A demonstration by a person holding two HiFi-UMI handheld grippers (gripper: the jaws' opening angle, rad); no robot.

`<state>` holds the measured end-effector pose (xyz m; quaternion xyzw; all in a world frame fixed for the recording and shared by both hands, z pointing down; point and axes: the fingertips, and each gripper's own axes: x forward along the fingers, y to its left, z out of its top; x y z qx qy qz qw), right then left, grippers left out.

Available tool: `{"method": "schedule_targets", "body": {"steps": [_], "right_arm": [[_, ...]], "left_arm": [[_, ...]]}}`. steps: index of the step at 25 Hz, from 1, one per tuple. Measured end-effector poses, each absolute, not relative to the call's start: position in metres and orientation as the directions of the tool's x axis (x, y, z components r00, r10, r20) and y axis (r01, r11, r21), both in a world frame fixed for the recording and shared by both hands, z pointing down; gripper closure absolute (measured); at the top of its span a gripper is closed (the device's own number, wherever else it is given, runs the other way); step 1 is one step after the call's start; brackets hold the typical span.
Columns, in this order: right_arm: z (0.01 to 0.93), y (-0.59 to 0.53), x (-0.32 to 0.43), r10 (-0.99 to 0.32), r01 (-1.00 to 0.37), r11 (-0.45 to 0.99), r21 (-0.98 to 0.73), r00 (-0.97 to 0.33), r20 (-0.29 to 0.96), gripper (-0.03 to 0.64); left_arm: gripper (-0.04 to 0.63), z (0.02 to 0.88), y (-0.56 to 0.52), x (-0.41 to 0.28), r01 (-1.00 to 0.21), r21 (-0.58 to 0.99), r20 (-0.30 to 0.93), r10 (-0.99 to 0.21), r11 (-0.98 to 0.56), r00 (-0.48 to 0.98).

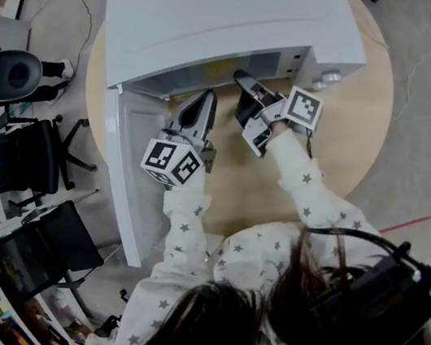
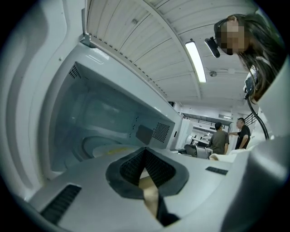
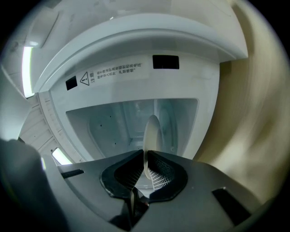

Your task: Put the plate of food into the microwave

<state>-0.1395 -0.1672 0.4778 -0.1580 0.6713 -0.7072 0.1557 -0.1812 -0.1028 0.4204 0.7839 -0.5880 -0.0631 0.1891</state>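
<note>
1. The microwave cavity stands open; the plate, pinched in the right claw, takes the middle of its mouth.
2. The swung-out door walls off the left, just beside the left claw.
3. Bare desk lies free to the right.

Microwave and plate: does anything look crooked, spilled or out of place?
Nothing stands out. The right gripper pinches the plate by its rim at the open microwave. The plate only looks on edge because that camera is turned sideways; no spill shows.
</note>
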Motion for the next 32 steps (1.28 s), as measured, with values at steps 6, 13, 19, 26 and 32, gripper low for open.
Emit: {"method": "schedule_targets", "body": {"steps": [6, 13, 19, 26, 32], "right_arm": [[0.483, -0.173, -0.145, -0.447, -0.022, -0.068, -0.997, -0.893, 0.050, 0.597], [0.488, -0.184, -0.156, -0.458, -0.094, -0.053, -0.994, -0.882, 0.108, 0.597], [0.493, -0.188, -0.163, -0.445, -0.174, -0.045, -0.984, -0.878, 0.176, 0.597], [0.506, -0.184, -0.165, -0.408, -0.274, -0.028, -0.961, -0.875, 0.261, 0.597], [0.503, -0.178, -0.167, -0.384, -0.323, 0.020, -0.946, -0.876, 0.291, 0.522]], "left_arm": [[0.594, 0.422, -0.113, -0.190, -0.894, 0.378, 0.131, -0.942, -0.242, 0.310], [0.594, 0.432, -0.128, -0.197, -0.892, 0.375, 0.142, -0.935, -0.254, 0.326], [0.594, 0.437, -0.132, -0.197, -0.890, 0.380, 0.148, -0.933, -0.253, 0.329], [0.594, 0.442, -0.134, -0.197, -0.890, 0.380, 0.155, -0.931, -0.252, 0.330], [0.594, 0.442, -0.132, -0.198, -0.891, 0.378, 0.157, -0.931, -0.251, 0.328]]}}
